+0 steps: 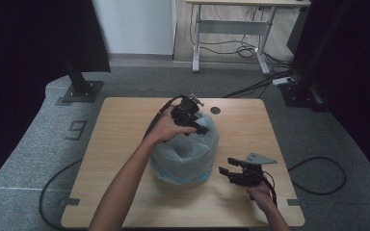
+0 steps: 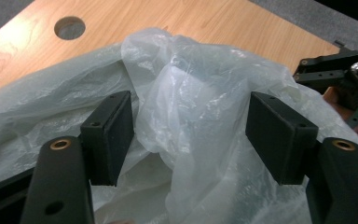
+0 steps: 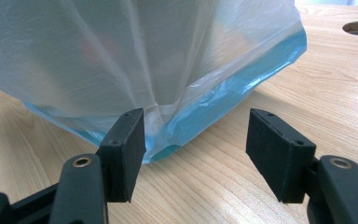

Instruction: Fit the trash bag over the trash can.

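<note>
A bulging translucent plastic bag (image 1: 183, 154) with a pale blue lower edge stands in the middle of the wooden table (image 1: 125, 144). My left gripper (image 1: 192, 122) is over the bag's far top. Its jaws stand open around a crumpled fold of the plastic (image 2: 186, 112), and the pads do not press on it. My right gripper (image 1: 227, 171) lies low on the table at the bag's near right. It is open, with the left pad (image 3: 126, 140) close to the bag's blue bottom corner (image 3: 200, 121) and bare wood between the jaws.
A round hole (image 1: 215, 110) is cut into the table behind the bag. Beyond the table are a white-legged desk (image 1: 231, 29), floor cables (image 1: 250, 86) and two black stand bases (image 1: 79, 91). A cable loops on the floor at the right (image 1: 318, 175).
</note>
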